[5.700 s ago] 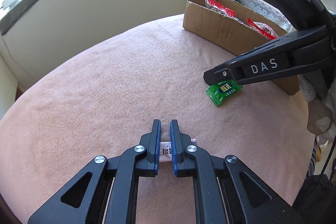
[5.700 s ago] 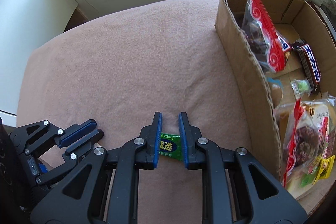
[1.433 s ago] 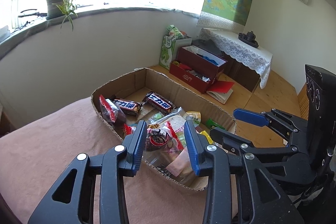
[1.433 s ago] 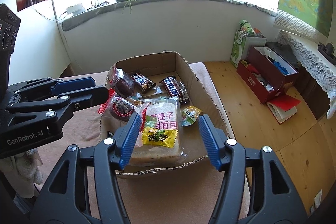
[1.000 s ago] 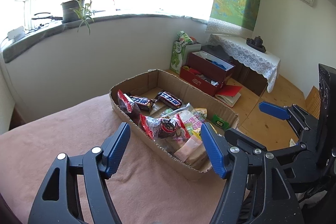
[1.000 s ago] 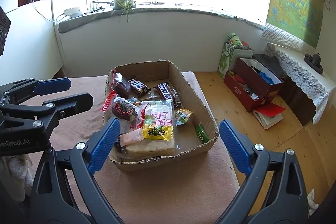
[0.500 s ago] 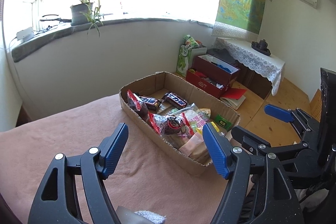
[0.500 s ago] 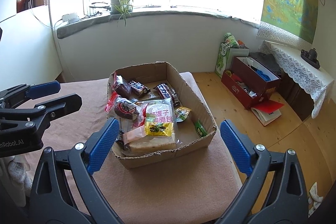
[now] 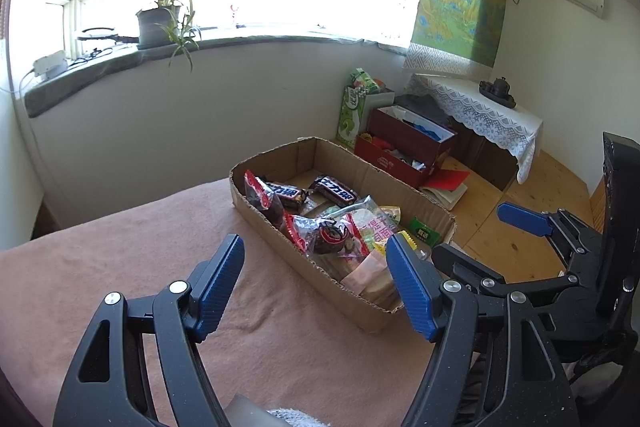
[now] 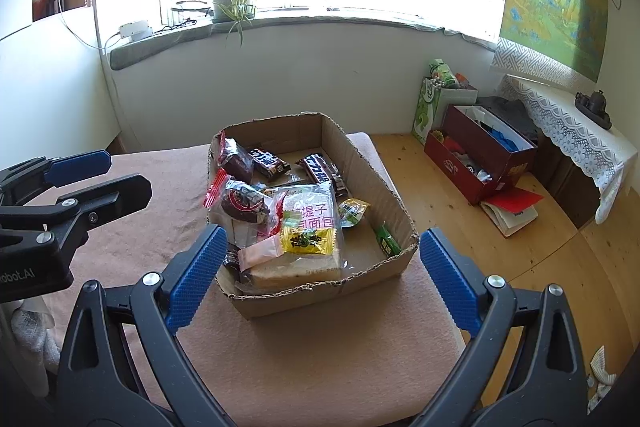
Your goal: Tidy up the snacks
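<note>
Right wrist view: the right hand-held gripper [image 10: 320, 267] gapes wide and empty at 6 o'clock above the pink-covered desk [image 10: 320, 347]. At centre, the cardboard box [image 10: 384, 267] holds the snacks [image 10: 296, 223]. At 9 o'clock, the left hand-held gripper [image 9: 316, 283] is likewise spread and empty.

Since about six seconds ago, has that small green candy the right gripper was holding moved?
Yes. The green candy left the pink blanket outside the cardboard box and now lies inside it, by the box's right wall. The right gripper is open, empty.
</note>
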### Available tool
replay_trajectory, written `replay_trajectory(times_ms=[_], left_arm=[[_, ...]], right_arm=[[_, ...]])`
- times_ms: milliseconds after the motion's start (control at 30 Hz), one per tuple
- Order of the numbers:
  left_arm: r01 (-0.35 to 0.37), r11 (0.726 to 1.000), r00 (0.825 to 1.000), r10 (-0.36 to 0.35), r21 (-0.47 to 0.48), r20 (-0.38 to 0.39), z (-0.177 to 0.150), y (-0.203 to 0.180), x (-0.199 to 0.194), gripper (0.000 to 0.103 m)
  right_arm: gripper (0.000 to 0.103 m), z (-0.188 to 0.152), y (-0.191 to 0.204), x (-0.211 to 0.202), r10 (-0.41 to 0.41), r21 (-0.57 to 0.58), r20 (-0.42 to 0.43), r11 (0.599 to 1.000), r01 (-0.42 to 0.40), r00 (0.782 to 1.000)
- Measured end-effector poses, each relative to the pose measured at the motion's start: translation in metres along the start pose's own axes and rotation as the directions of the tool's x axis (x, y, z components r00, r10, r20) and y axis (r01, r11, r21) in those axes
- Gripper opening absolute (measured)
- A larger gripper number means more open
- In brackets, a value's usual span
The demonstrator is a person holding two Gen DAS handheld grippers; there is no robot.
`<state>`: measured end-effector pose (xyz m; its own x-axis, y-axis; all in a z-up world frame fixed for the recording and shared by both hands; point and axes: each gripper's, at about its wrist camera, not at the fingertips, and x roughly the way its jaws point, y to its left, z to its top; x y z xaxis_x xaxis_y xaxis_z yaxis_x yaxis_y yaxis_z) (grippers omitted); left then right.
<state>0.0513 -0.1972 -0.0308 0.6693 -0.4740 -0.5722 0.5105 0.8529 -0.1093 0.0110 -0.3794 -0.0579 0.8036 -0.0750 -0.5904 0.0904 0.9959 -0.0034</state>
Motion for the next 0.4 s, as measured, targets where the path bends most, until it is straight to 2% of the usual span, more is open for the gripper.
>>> replay_trajectory(times_ms=[400], left_arm=[[0.004, 1.0, 1.0, -0.004, 0.003, 0.011, -0.0018, 0.0018, -0.004, 0.073]], right_arm=[[0.099, 0.0008, 0.0016, 0.0004, -0.002, -0.007, -0.002, 1.0, 0.002, 1.0]])
